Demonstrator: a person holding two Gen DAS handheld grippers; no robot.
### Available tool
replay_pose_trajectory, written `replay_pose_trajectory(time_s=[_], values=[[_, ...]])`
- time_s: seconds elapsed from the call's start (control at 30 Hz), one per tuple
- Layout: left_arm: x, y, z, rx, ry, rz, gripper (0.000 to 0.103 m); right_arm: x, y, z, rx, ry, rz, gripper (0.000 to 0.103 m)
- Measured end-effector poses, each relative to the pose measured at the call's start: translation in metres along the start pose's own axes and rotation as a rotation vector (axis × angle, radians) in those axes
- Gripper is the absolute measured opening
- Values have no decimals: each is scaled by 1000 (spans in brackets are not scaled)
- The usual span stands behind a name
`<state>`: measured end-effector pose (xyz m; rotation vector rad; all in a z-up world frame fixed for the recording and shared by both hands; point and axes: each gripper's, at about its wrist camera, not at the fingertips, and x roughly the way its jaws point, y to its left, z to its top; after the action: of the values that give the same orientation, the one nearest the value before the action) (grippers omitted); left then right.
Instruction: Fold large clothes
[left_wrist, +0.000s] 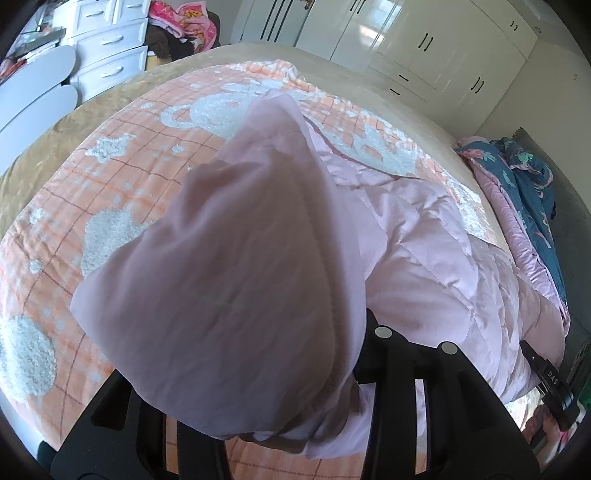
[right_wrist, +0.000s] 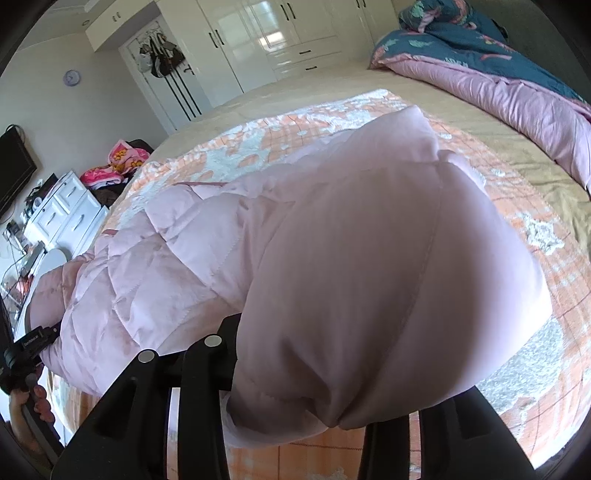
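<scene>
A pale pink quilted jacket lies across an orange checked blanket on the bed. In the left wrist view, a smooth flap of it is raised and draped over my left gripper. The cloth is bunched between the black fingers and hides their tips. The right wrist view shows the jacket with another puffed flap lifted over my right gripper, whose fingers are closed on the gathered edge. Each view catches the other gripper at the jacket's far end, held by a hand.
A folded blue and pink quilt lies at the head of the bed on a tan sheet. White wardrobes stand beyond the bed. A white chest of drawers with pink cloth piled beside it sits by the bed's side.
</scene>
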<state>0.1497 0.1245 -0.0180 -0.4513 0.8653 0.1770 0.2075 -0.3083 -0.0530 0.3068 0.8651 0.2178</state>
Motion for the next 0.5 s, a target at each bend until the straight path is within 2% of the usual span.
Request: replay_pose_trajectory(time_s=[0.27,0.5], values=[[4,-2,1,6,1,18,33,5,-2,-2,16,12,0,39],[4,-2,0,3,6,18,33,-3,-14,-7,81,14,47,50]])
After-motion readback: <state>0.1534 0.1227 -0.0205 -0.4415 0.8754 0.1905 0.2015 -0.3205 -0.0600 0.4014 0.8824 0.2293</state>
